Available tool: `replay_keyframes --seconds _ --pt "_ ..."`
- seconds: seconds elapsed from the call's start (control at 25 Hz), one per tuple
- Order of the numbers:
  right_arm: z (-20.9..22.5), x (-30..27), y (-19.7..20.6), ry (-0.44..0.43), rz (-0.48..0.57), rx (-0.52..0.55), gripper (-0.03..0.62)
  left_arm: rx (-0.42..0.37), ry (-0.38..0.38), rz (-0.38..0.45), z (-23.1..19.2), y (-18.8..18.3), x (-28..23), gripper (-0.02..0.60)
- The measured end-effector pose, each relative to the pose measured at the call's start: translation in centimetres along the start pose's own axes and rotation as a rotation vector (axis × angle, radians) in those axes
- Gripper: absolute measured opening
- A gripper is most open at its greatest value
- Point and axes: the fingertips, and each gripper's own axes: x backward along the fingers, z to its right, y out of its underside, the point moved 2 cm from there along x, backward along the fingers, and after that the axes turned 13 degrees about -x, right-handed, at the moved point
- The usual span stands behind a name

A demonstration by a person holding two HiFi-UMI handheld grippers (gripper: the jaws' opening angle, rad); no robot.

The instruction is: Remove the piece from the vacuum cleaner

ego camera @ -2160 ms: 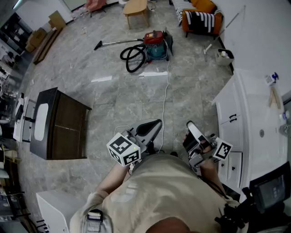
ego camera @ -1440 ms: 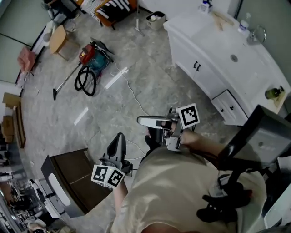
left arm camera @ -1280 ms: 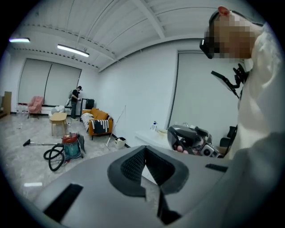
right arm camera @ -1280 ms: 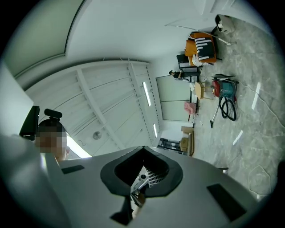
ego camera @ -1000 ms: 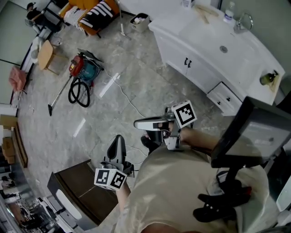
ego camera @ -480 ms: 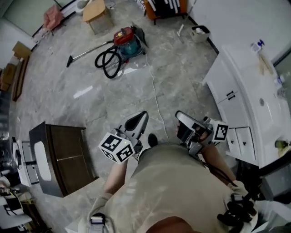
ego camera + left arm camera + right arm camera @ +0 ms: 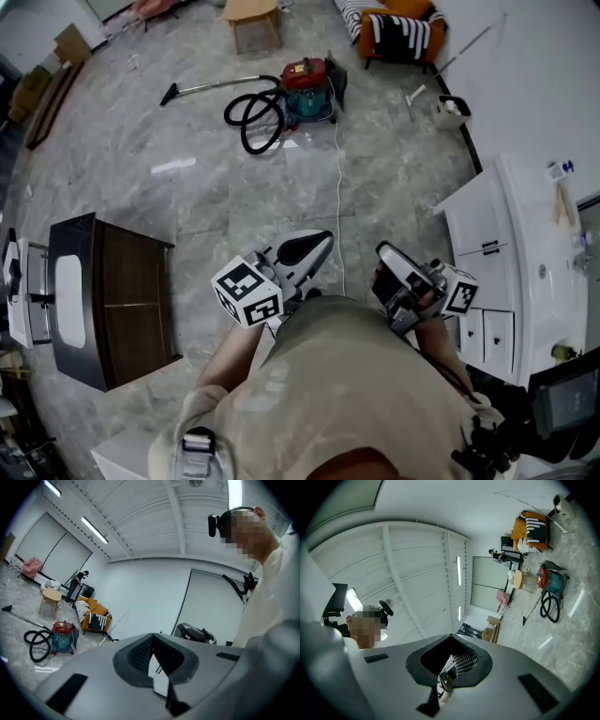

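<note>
Looks like the approach step: vacuum cleaner [image 7: 307,90] well away across the floor [image 7: 225,202], hose [image 7: 251,120] coiled beside it — untouched. Holds left gripper [image 7: 322,241] and right gripper [image 7: 385,252] closed, empty; next calls for walking up and opening jaws.

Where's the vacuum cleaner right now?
In the head view, the vacuum cleaner stands top centre on the floor, its black hose coiled just left of it and the striped armchair up to its right.

Vacuum [image 7: 307,89] on the floor [image 7: 234,197] at twelve o'clock from the person [image 7: 347,394], armchair [image 7: 403,33] at one behind it, cabinet [image 7: 122,291] at nine, counter [image 7: 534,234] at three.
</note>
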Motion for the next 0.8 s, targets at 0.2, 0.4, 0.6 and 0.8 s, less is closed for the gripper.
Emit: replay_keyframes --seconds 0.2,0.4,0.6,0.8 --pt "0.0 -5.1 1.3 -0.038 -0.095 0.081 0.002 -0.026 -0.032 0.038 -2.7 -0.6 3.4 0.003" --pt "0.8 -9.7 3.4 -0.007 -0.325 0.295 0.002 -0.024 -0.064 0.076 -4.7 -1.2 6.1 0.003" --pt "1.6 -13.7 5.2 0.054 -0.443 0.508 0.002 -0.008 -0.098 0.075 -6.5 -0.7 7.9 0.003" --pt "2.0 -14.3 4.7 0.055 -0.274 0.425 0.002 0.011 -0.13 0.081 -7.2 -0.4 8.7 0.003"
